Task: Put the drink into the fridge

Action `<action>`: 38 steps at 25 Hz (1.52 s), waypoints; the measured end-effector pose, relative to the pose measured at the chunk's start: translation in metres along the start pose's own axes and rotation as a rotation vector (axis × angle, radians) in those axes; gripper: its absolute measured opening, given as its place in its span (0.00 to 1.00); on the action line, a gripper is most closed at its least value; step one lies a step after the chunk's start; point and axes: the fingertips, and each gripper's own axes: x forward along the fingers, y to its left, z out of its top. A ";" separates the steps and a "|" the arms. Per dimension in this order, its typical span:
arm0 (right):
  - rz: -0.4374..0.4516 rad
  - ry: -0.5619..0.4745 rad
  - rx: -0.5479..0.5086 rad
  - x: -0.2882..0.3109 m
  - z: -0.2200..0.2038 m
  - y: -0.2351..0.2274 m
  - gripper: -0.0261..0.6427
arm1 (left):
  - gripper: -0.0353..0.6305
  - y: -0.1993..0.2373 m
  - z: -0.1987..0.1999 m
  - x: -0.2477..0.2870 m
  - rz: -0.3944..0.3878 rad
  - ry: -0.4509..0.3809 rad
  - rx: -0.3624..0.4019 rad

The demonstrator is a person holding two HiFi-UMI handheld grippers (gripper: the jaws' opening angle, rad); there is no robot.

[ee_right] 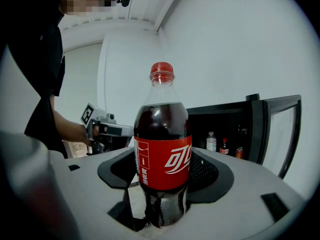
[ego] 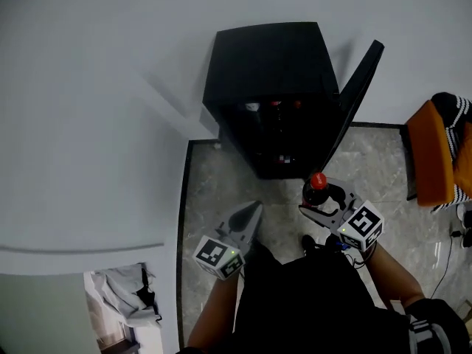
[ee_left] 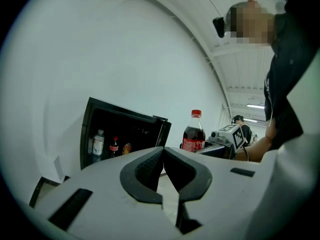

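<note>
Over on the left, low above the grey stone floor [ego: 214, 190]: left gripper [ego: 253, 211], closed tip to tip, clamped on nothing, pointed toward the fridge. Across to the middle: black mini fridge [ego: 269, 72] backed against the white wall [ego: 110, 87], standing open, door [ego: 359, 87] swung out on its right side. Inside, from the left gripper view, a clear water bottle [ee_left: 98, 143], a small dark soda bottle [ee_left: 114, 147] and what looks like a can [ee_left: 126, 148], lined up side by side on one shelf. Just right of centre, and there's the drink: cola bottle [ee_right: 162, 149], upright, red cap [ego: 318, 180] on top, dark liquid up to the shoulder, red label turned to the right gripper view. Gripped on its body by the right gripper [ego: 318, 201], pads pressed against both sides at label height. Held out in front of the open fridge, not yet inside, close to the door's lower end in the head view. Off to the right of the left gripper, clearly apart from it. Far right: something orange [ego: 428, 153] with a striped cloth [ego: 461, 113] on it, just beyond the fridge door.
</note>
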 end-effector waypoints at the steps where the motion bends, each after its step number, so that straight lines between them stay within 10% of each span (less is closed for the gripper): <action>1: -0.024 0.002 0.004 0.009 0.001 -0.003 0.52 | 0.07 0.010 -0.001 0.004 -0.031 0.015 0.000; 8: -0.246 -0.050 0.037 0.063 0.024 -0.010 0.52 | 0.07 0.073 0.014 0.003 -0.249 0.096 0.021; 20: -0.426 -0.068 0.008 0.107 0.027 -0.051 0.52 | 0.07 0.137 -0.009 0.060 -0.391 0.181 0.046; 38: -0.636 -0.112 -0.009 0.155 -0.083 -0.195 0.52 | 0.07 0.188 -0.069 0.195 -0.167 0.052 0.125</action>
